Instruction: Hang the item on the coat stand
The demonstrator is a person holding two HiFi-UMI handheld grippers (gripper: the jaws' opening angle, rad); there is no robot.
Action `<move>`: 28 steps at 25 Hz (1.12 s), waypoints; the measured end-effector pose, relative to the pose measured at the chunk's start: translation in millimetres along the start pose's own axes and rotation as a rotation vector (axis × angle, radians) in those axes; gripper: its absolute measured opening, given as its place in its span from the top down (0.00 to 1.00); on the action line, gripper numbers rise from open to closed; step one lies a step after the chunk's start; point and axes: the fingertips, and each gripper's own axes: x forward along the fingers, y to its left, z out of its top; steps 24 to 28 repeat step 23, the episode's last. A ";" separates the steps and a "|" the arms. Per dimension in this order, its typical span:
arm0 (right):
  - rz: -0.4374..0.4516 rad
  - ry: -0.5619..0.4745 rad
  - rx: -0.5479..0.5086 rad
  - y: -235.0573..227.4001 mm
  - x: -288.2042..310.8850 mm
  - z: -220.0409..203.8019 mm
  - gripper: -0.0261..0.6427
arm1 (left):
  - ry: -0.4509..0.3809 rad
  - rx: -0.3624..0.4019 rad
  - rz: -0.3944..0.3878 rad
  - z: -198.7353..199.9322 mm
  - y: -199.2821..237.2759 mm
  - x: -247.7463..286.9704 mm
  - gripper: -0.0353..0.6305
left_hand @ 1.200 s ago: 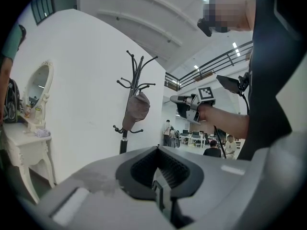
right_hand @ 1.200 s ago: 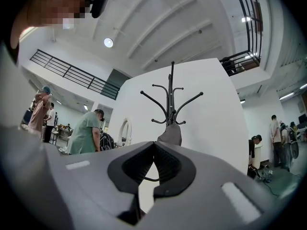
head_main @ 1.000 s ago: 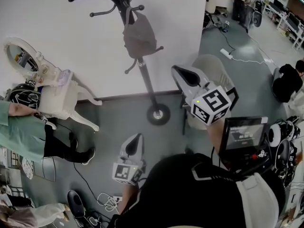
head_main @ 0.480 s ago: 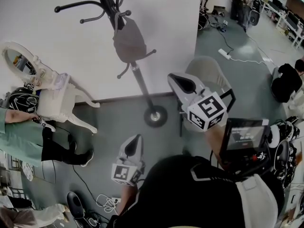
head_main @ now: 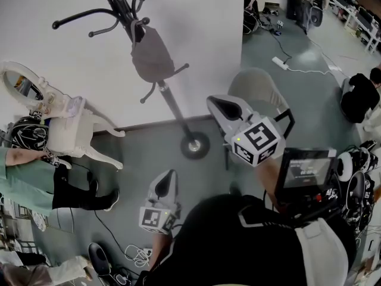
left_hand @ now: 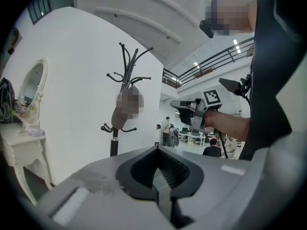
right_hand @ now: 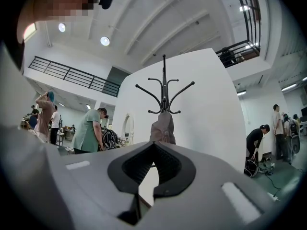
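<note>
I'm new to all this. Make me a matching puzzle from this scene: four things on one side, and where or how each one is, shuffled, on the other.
Things:
1. grey bag
2. oval mirror
3. right claw
4. coat stand

Places or states:
A. stands on the grey floor
B. shut, with nothing in it
C. hangs from the coat stand
D. sits on the white dressing table

Pairs: 1-C, 2-D, 3-B, 4-A.

White wall [head_main: 196,40]; grey floor [head_main: 149,154]; white dressing table [head_main: 70,128].
</note>
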 end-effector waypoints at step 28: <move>0.003 0.002 -0.007 -11.6 6.8 0.3 0.95 | 0.028 0.003 -0.010 -4.3 3.5 16.3 0.94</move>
